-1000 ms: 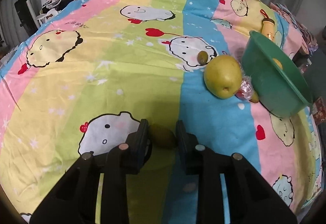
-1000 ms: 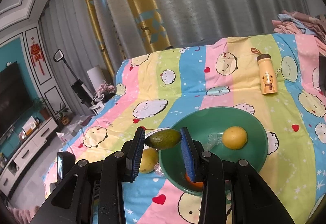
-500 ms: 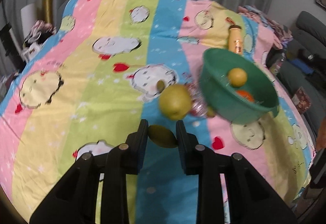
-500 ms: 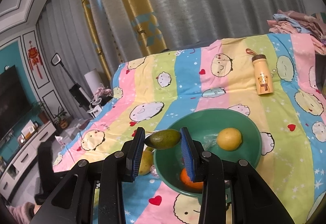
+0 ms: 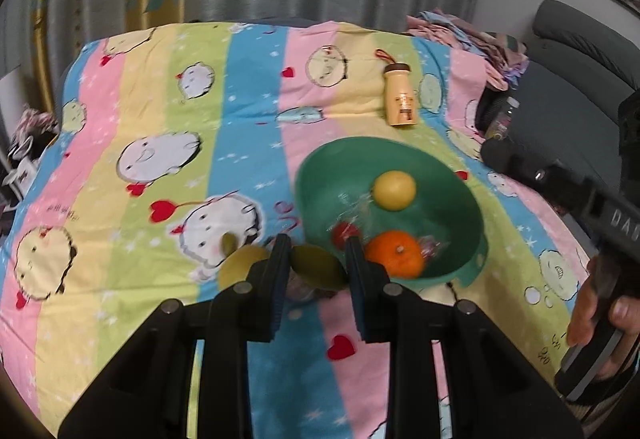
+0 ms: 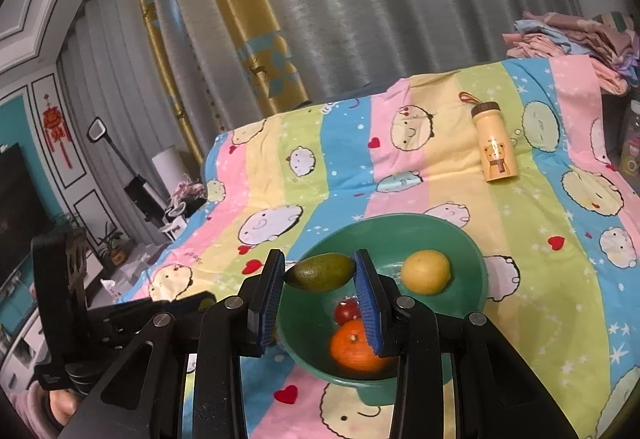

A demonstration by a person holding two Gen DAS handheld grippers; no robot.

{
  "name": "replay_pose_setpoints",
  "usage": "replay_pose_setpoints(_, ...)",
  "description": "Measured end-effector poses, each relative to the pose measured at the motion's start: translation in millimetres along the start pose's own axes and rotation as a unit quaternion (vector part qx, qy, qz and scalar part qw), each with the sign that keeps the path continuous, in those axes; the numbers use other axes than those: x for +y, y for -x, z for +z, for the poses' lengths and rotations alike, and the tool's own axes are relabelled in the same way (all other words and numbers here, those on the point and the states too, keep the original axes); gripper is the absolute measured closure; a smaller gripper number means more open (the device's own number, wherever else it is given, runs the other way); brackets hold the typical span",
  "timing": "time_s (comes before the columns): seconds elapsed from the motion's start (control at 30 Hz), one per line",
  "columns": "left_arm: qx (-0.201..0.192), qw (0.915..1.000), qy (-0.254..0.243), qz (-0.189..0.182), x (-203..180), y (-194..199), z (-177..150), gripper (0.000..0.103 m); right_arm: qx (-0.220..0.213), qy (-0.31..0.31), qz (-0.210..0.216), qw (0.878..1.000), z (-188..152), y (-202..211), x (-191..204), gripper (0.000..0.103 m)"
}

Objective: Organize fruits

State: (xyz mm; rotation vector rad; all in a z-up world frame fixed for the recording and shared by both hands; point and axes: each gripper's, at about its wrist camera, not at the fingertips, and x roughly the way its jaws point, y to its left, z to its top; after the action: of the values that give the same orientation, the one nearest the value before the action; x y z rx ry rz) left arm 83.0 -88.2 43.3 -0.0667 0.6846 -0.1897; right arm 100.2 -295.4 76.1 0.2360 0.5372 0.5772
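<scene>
- Left gripper (image 5: pixel 318 265), clamped on a small green fruit (image 5: pixel 318 267), has lifted off the bedsheet (image 5: pixel 160 111) and now hangs just beside the green bowl (image 5: pixel 452 175).
- Right gripper (image 6: pixel 320 273) stays put over the bowl, pinching a green mango (image 6: pixel 320 272).

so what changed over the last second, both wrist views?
The left gripper, shut on a small green fruit, lifted it off the blanket and carried it toward the green bowl, whose inside now shows. The right gripper stayed put, clamped on its green fruit over the bowl's rim. The lemon, orange and bottle have not moved.
</scene>
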Motion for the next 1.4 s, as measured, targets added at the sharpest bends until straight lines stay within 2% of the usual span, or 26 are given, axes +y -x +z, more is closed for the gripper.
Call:
replay_pose_setpoints(0.2, 0.012, 0.9996, -0.021, -0.011, -21, -22, 17, 0.076, 0.003, -0.021, -0.014, 1.000, -1, -3, -18, 0.066)
replay_pose_setpoints(0.43, 0.027, 0.9981, -0.053, -0.017, -46, -50, 32, 0.076, 0.021, -0.034, -0.054, 0.998, -5, -14, -37, 0.066)
replay_pose_setpoints(0.83, 0.058, 0.9945, -0.087, -0.007, -56, -90, 36, 0.076, 0.052, -0.044, -0.095, 0.993, -13, -32, -56, 0.066)
replay_pose_setpoints(1.2, 0.088, 0.9922, -0.088, -0.006, -54, -114, 40, 0.075, 0.083, 0.001, -0.157, 0.984, -17, -52, -50, 0.066)
replay_pose_setpoints(1.4, 0.104, 0.9913, -0.079, -0.009, -49, -125, 40, 0.075, 0.099, 0.026, -0.169, 0.980, -21, -61, -42, 0.066)
